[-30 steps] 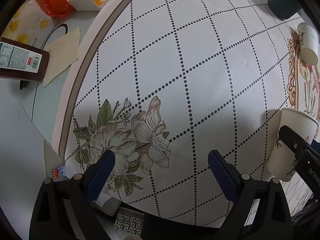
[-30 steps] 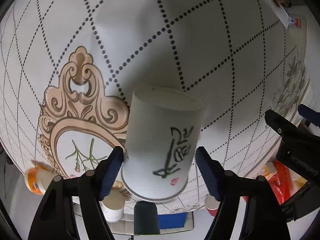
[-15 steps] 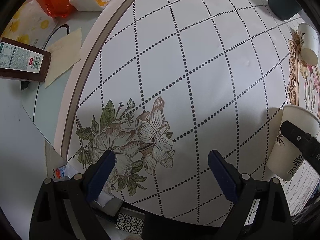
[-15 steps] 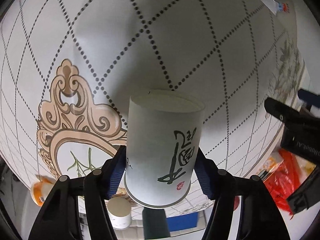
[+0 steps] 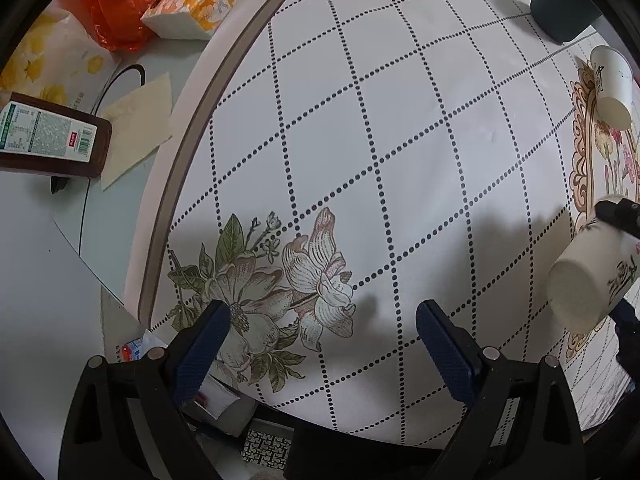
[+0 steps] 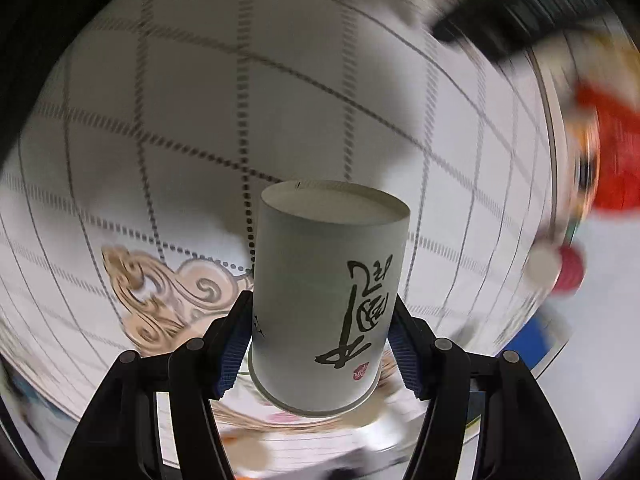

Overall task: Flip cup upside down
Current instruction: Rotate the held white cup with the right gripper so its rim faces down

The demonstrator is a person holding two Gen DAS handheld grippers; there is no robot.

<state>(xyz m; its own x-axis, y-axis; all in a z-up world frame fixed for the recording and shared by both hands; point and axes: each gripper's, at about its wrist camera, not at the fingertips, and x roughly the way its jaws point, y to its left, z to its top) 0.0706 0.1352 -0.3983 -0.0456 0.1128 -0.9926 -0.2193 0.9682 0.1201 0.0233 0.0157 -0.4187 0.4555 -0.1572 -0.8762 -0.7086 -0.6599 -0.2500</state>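
While the right gripper (image 6: 322, 344) pinched a white paper cup (image 6: 326, 296) between its ribbed blue pads (image 6: 232, 354), the cup hung clear of the table with its flat base pointing away from the camera and its rolled rim nearest the lens. Black brush calligraphy and a small red seal ran down the smooth cylindrical wall. Beneath it lay a glossy round tablecloth (image 6: 320, 92) printed with dotted diamond lines and a tan scrollwork frame; much of that background was smeared by motion blur.

The left gripper (image 5: 320, 324) hovered with its jaws spread wide and nothing between them, over a printed flower cluster (image 5: 276, 280). Its view caught the same cup (image 5: 588, 280) from the side, at the far right edge, tilted with the base toward the camera. Only this view showed a second paper cup (image 5: 612, 88) lying on its side, a dark green cup (image 5: 564, 4) standing upright, a brown labelled box (image 5: 48, 136), a tissue pack (image 5: 192, 4) and a crinkled red plastic bag (image 5: 108, 4) off the cloth.
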